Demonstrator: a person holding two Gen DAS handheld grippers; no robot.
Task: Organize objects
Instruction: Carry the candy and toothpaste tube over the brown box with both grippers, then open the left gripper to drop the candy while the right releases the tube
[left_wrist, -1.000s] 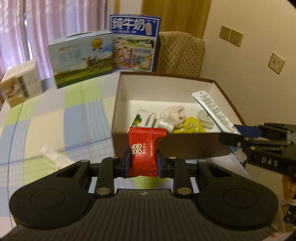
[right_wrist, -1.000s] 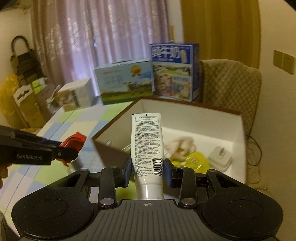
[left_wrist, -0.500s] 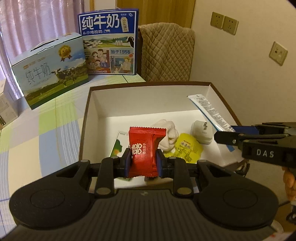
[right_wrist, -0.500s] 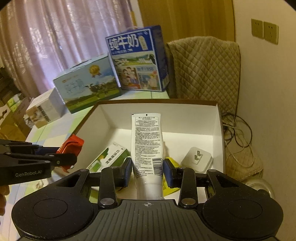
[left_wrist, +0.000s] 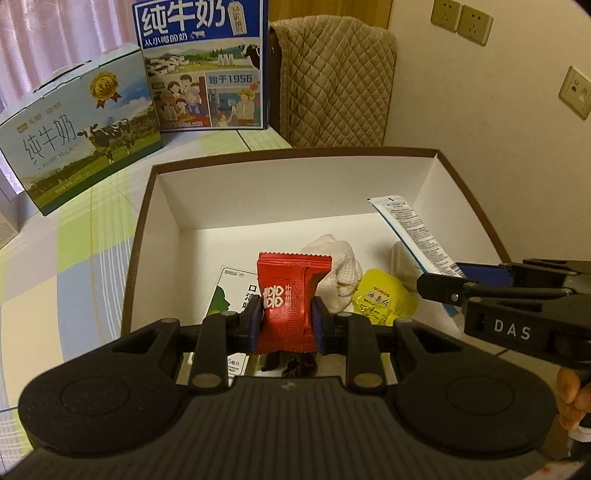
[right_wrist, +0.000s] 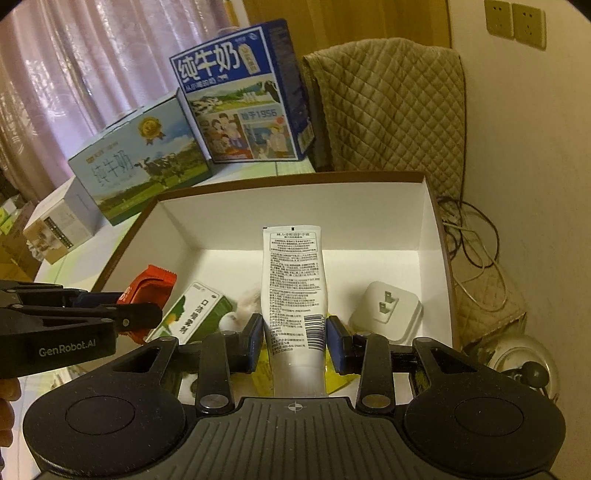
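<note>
Claws over the box: left pinches red packet, right pinches tube.

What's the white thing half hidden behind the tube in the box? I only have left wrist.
Observer: A white plug adapter, prongs up, lying on the box floor right of the tube.
Operator: Right jaws properly on the tube?
Observer: Yes. The right gripper is shut on its lower end, by the barcode.
Operator: Anything past the box's right wall?
Observer: Loose cables just outside it.
</note>
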